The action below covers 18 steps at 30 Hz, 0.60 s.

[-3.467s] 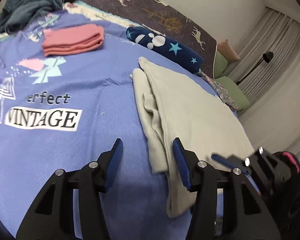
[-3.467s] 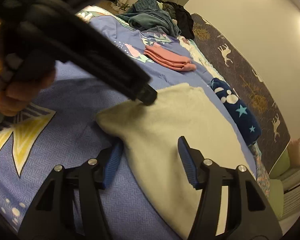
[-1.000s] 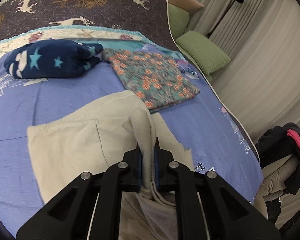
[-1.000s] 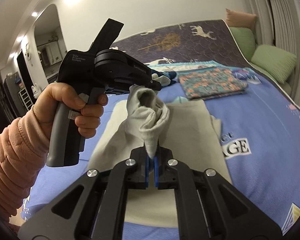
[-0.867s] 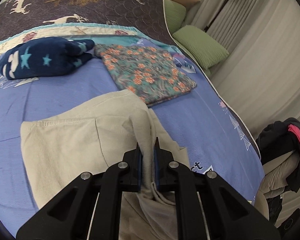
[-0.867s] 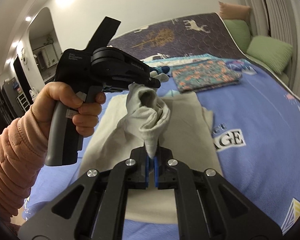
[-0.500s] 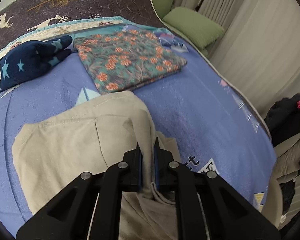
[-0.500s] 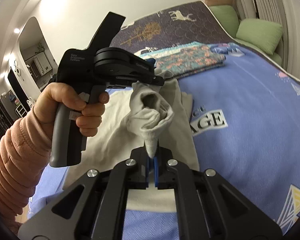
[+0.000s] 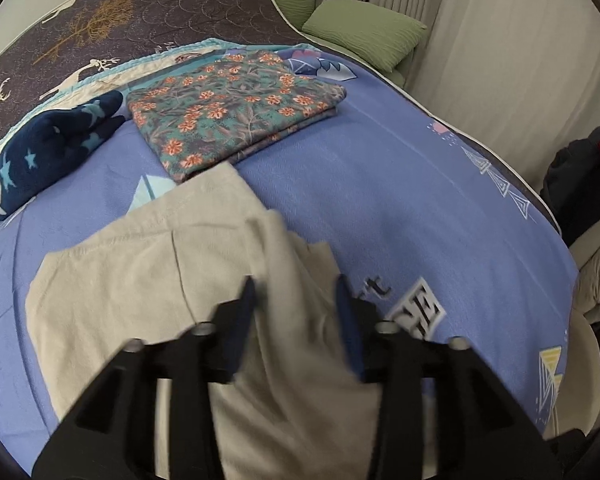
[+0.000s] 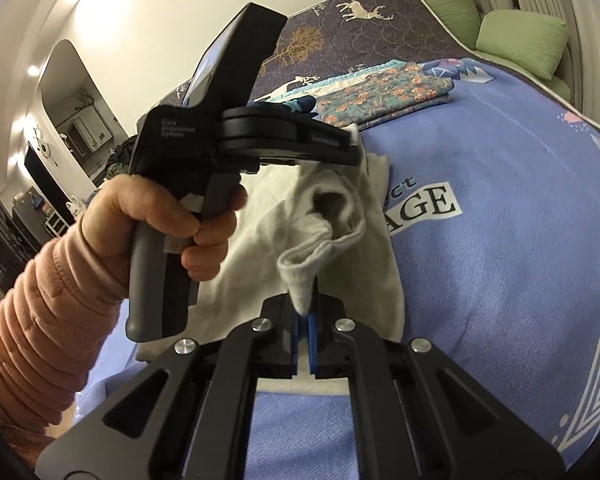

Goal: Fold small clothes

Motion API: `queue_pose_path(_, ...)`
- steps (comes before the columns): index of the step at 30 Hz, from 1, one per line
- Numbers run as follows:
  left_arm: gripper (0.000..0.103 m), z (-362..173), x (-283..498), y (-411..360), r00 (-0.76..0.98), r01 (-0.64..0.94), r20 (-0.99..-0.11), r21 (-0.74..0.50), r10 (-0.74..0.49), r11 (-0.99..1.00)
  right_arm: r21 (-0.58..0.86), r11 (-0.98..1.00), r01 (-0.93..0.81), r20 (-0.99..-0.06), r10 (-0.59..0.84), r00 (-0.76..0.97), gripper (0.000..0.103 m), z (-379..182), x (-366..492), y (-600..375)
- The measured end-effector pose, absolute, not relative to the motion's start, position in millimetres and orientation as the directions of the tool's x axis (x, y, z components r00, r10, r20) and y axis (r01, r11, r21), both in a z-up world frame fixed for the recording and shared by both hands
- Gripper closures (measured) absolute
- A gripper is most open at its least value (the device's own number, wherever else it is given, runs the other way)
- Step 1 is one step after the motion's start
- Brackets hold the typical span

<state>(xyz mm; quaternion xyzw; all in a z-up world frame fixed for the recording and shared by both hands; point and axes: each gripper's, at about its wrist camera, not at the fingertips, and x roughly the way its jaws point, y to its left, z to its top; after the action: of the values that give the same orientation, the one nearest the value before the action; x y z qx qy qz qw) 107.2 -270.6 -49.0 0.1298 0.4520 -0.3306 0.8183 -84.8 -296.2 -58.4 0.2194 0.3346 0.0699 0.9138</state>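
- Since half a second back, the left gripper (image 9: pixel 296 300) has let its jaws spread; they were pinched on a fold of the beige garment (image 9: pixel 140 280) and now stand apart, blurred, with the cloth between them but the pads not pressing on it.
- Beige garment lies spread on the blue bedspread (image 9: pixel 400 200), its far corner touching the flowered folded cloth (image 9: pixel 236 108).
- Over on the right, the right gripper (image 10: pixel 303 328) is clamped tight on a corner of the same garment (image 10: pixel 324 232), which rises from its blue pads in a rolled, hollow bunch.
- From that view, the left gripper's (image 10: pixel 352 144) tip sits at the top of the bunch, and a hand (image 10: pixel 160 224) in a pink sleeve (image 10: pixel 40 304) grips its handle.
- A dark blue star-patterned fleece (image 9: pixel 48 156) lies beside the flowered cloth, near the deer-print quilt (image 9: pixel 120 20).
- Green pillows (image 9: pixel 364 32) sit at the far edge by the curtains.
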Motion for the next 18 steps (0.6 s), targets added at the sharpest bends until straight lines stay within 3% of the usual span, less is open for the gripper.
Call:
queue_pose_path(3, 0.048, -36, 84, -249, 0.447, 0.663, -0.787, -0.028, -0.426, 0.748, 0.510, 0.860, 0.016, -0.574, 0.327, 0.751, 0.100, -65, -86, -305)
queue_pose_path(5, 0.037, -27, 70, -226, 0.483, 0.657, -0.758, -0.018, -0.439, 0.754, 0.561, 0.828, 0.012, -0.567, 0.374, 0.734, 0.099, -71, -85, -315)
queue_pose_path(7, 0.031, -19, 52, -195, 0.507, 0.647, -0.729, -0.031, -0.461, 0.762, 0.592, 0.806, 0.009, -0.562, 0.405, 0.722, 0.094, -76, -84, -322)
queue_pose_path(8, 0.030, -17, 44, -181, 0.518, 0.640, -0.720, -0.031, -0.461, 0.768, 0.601, 0.799, 0.010, -0.559, 0.411, 0.720, 0.092, -77, -84, -325)
queue_pose_path(10, 0.030, -16, 27, -155, 0.546, 0.620, -0.718, 0.000, -0.431, 0.785, 0.618, 0.786, 0.013, -0.558, 0.427, 0.712, 0.076, -79, -82, -331)
queue_pose_path(13, 0.027, -22, 3, -118, 0.590, 0.559, -0.722, 0.044, -0.360, 0.828, 0.646, 0.763, 0.006, -0.552, 0.462, 0.694, 0.064, -82, -79, -334)
queue_pose_path(18, 0.026, -39, -36, -84, 0.601, 0.542, -0.741, 0.104, -0.298, 0.834, 0.639, 0.769, 0.016, -0.569, 0.459, 0.682, 0.065, -81, -72, -333)
